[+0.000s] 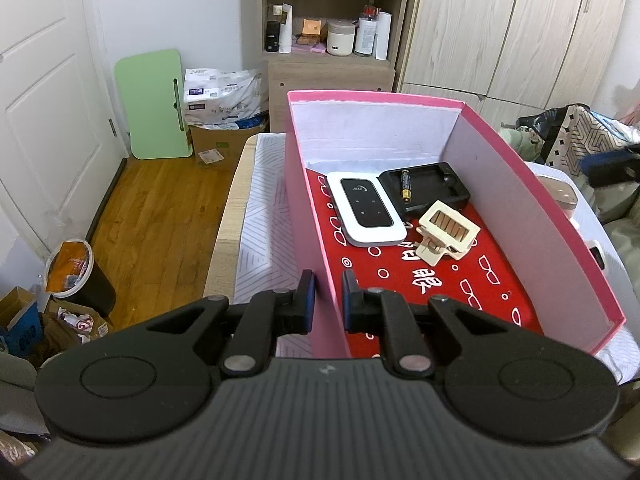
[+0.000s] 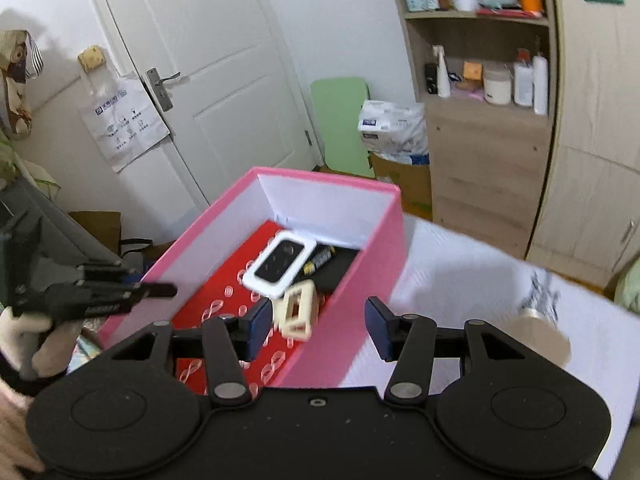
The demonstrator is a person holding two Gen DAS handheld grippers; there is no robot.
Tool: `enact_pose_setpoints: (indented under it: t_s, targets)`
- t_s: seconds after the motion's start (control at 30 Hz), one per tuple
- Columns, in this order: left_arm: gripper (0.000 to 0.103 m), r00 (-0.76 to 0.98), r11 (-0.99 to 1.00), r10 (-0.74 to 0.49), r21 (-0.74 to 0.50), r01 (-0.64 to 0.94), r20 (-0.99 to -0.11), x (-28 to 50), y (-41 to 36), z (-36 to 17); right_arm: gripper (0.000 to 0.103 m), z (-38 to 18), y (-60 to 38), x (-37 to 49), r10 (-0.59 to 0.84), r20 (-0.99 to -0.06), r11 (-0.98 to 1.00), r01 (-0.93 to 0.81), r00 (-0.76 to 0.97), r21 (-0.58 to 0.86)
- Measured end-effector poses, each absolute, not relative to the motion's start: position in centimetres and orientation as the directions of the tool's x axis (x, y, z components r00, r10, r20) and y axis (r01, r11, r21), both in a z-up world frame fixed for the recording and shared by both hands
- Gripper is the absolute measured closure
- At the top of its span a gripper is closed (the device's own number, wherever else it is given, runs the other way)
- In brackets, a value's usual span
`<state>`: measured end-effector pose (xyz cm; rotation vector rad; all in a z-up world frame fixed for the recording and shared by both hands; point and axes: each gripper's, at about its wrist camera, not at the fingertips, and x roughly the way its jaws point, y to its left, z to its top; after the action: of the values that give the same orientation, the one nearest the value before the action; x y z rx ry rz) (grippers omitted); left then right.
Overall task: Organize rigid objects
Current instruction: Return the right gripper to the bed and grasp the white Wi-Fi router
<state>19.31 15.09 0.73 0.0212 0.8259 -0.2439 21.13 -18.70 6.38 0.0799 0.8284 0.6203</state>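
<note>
An open pink box (image 1: 560, 216) with a red patterned lining stands on the white-covered table (image 2: 460, 264). Inside lie a white pocket device with a black screen (image 1: 366, 210), a black tray (image 1: 436, 194) holding a battery (image 1: 405, 186), and a cream clip (image 1: 446, 234). My left gripper (image 1: 328, 300) is shut on the box's left wall, one pad on each side. My right gripper (image 2: 318, 312) hovers open over the box's near right wall (image 2: 352, 312), nothing between its pads. Below it lie the clip (image 2: 298, 312) and the white device (image 2: 280, 264). The left gripper (image 2: 160, 290) shows at the box's far side, in a gloved hand.
A blurred round beige object (image 2: 542, 336) lies on the white cloth right of the box. A beige case (image 1: 558, 196) and a small white item (image 1: 598, 256) sit beyond the box's right wall. A wooden shelf unit (image 1: 332, 60), a door (image 2: 200, 80) and a bin (image 1: 80, 276) surround the table.
</note>
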Motion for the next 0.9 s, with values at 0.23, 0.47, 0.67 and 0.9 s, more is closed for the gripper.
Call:
enact_pose_setpoints:
  t_s: [0.23, 0.47, 0.67, 0.9]
  targets:
    - [0.091, 0.649, 0.974, -0.187, -0.055, 0.218, -0.738, 19.3, 14.7, 0.8, 0.044, 5.9, -23.1, 17.0, 0.514, -0.649, 0.853, -0.418, 0.561, 0.313]
    - [0.091, 0.649, 0.975, -0.184, -0.054, 0.215, -0.739, 19.3, 14.5, 0.8, 0.037, 3.7, -26.0, 14.5, 0.456, -0.666, 0.889, -0.337, 0.591, 0.310]
    - [0.091, 0.647, 0.976, -0.187, -0.061, 0.211, -0.739, 19.2, 14.7, 0.8, 0.032, -0.8, -27.7, 13.2, 0.395, -0.682, 0.918, -0.262, 0.615, 0.296]
    - [0.091, 0.647, 0.976, -0.184, -0.059, 0.210, -0.740, 19.2, 14.8, 0.8, 0.017, -4.2, -27.9, 12.0, 0.288, -0.664, 0.958, -0.204, 0.690, 0.203]
